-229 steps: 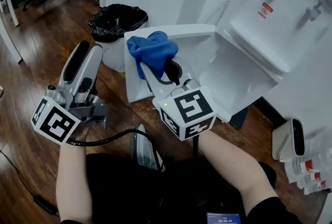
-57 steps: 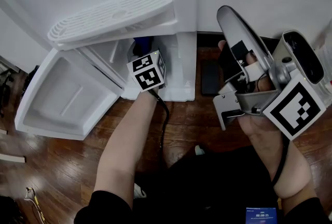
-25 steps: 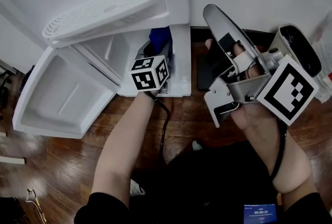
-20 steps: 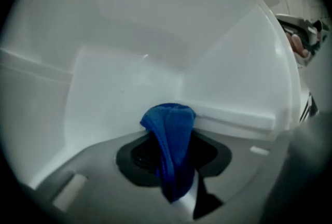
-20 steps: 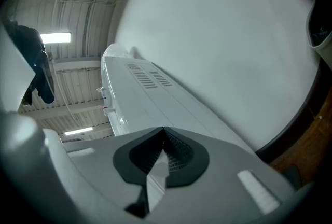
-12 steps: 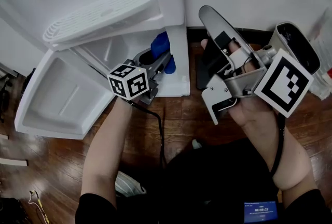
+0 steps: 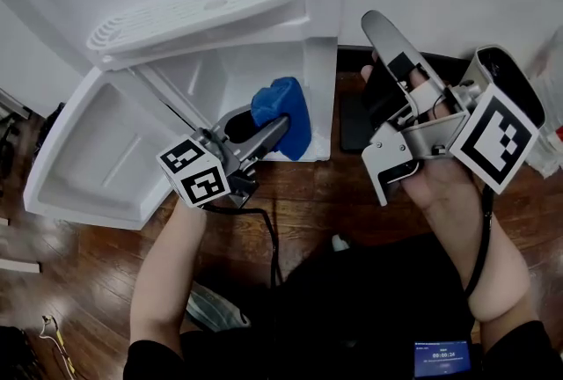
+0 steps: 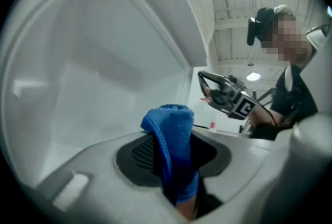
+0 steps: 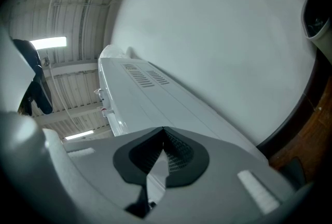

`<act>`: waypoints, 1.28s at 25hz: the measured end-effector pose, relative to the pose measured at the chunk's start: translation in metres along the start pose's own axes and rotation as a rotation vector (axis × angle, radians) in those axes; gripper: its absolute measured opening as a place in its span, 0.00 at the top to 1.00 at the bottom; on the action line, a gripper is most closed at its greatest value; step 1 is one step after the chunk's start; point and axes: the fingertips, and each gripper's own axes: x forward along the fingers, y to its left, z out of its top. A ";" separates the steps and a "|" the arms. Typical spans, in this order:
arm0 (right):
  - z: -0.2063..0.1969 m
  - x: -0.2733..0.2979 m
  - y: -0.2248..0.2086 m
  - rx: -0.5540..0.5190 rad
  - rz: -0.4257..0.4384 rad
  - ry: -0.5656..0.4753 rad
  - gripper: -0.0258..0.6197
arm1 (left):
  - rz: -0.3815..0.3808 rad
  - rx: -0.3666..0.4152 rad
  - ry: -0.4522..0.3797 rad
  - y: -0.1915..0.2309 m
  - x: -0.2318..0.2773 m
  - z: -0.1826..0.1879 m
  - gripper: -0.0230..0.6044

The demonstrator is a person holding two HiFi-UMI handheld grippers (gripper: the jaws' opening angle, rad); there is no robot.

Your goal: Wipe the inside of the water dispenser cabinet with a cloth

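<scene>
Pinching a bunched blue cloth (image 7: pixel 286 101) in the left gripper (image 7: pixel 280 125), at the near right edge of the open water dispenser cabinet (image 7: pixel 211 75). Holding the right gripper (image 7: pixel 375 20) pressed together, empty, off to the right. Best to push the cloth far inside, press flat against the walls, sweep far to near.

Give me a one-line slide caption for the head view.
Left hand-held gripper clamps a blue cloth at the open water dispenser cabinet; right hand-held gripper, shut and empty, is held aside.

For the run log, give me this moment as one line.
step: wiping | left tool: shut on blue cloth, at cabinet opening | right tool: shut, empty, aside | cabinet door: open
</scene>
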 end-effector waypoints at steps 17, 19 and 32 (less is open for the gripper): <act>0.013 -0.005 -0.004 0.087 0.006 -0.048 0.95 | 0.444 0.190 -0.075 0.107 0.092 0.087 0.74; 0.012 -0.005 -0.003 0.089 0.012 -0.046 0.95 | 0.413 0.164 -0.082 0.103 0.097 0.086 0.74; 0.008 -0.005 -0.007 0.133 0.011 -0.030 0.95 | -0.036 0.119 -0.138 -0.036 0.023 0.093 0.75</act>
